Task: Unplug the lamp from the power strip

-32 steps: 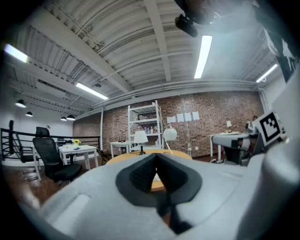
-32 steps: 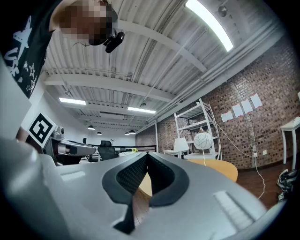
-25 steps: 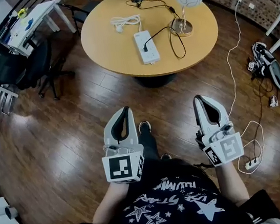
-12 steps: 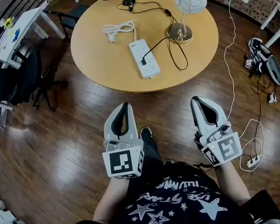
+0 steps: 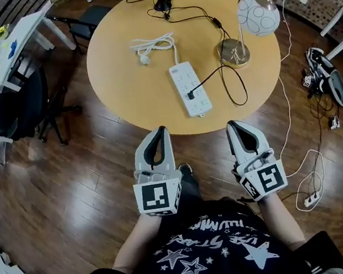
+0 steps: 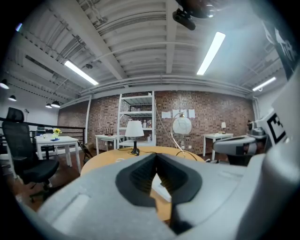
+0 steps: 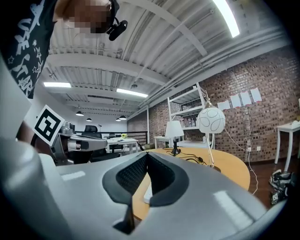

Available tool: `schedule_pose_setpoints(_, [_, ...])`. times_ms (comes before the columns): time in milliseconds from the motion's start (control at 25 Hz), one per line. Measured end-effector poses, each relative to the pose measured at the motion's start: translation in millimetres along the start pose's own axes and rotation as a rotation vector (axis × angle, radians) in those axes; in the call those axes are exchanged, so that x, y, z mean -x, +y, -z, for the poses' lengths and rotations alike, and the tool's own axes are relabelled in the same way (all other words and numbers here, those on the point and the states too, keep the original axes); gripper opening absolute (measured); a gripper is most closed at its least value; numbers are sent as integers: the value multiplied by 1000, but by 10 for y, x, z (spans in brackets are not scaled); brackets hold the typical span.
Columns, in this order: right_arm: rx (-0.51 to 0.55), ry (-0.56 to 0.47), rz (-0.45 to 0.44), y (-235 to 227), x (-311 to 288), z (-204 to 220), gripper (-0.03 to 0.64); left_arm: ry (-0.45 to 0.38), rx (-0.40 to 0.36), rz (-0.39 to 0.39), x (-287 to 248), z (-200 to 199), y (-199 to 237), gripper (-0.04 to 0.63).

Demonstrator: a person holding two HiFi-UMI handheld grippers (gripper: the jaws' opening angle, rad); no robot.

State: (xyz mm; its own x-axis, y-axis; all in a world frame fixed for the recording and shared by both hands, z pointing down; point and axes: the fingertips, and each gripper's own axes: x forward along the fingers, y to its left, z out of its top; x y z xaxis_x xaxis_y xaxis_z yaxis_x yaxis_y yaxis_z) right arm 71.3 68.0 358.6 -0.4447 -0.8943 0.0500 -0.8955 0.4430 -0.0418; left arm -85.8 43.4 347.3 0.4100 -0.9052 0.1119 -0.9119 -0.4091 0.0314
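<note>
L gripper [image 5: 159, 130] fingers closed, empty | R gripper [image 5: 232, 124] closed, empty | lamp plug [image 5: 191, 92] in pwr strip [image 5: 180, 75]

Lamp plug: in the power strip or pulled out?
In. The head view shows the black plug seated in the white power strip, its cord looping to the globe lamp's base.

We hold the left gripper [image 5: 158, 132] and right gripper [image 5: 234, 124] just short of the round bench [image 5: 124, 70], fingers pinched together. On it lies the white power strip [image 5: 190, 88], a black plug [image 5: 197, 88] seated in it, cord looping to the globe lamp [image 5: 258, 15].
</note>
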Motion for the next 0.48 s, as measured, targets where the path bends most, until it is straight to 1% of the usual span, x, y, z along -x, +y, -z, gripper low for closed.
schedule_pose_setpoints(200, [-8, 49, 24, -27, -405, 172, 9, 2, -48, 45, -309, 204, 255, 5])
schedule_pose_setpoints(480, [-13, 86, 59, -72, -760, 283, 9, 33, -47, 120, -676, 328, 314, 5])
